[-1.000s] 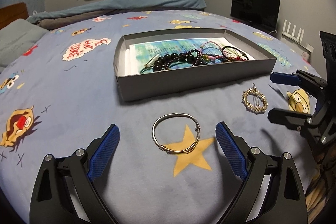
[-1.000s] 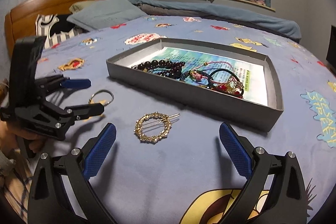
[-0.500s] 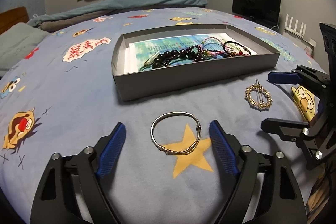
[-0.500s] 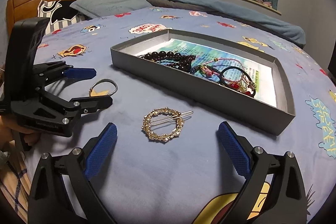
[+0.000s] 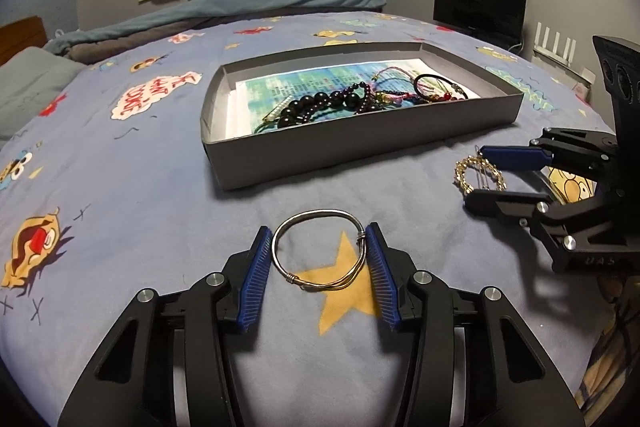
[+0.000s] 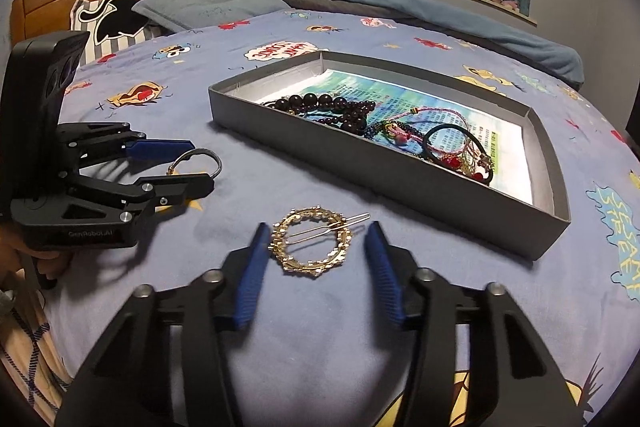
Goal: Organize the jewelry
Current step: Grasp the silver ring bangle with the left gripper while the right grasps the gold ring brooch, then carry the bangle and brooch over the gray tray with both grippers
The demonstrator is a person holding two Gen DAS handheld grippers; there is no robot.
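Jewelry pick-up, from the left wrist: found the silver bangle [image 5: 320, 213] lying flat on the bed [image 5: 140, 187], just short of the grey box [image 5: 360, 151] already holding beads and cords. Had the left tongs [image 5: 318, 239] drawn in narrow, blue pads touching the bangle on both sides, nothing lifted yet. Judged it best to squeeze gently, since thin wire would likely flex or pop out, then to lift straight up before carrying over the box wall.

From the right wrist: saw the gold hair clip [image 6: 312, 271] flat on the bed between the pads of the right tongs [image 6: 317, 231], part open and gripping nothing, a small gap on each side. Needed to centre first, keep the pads low to the cover, and close across the ring, not its loose pin.
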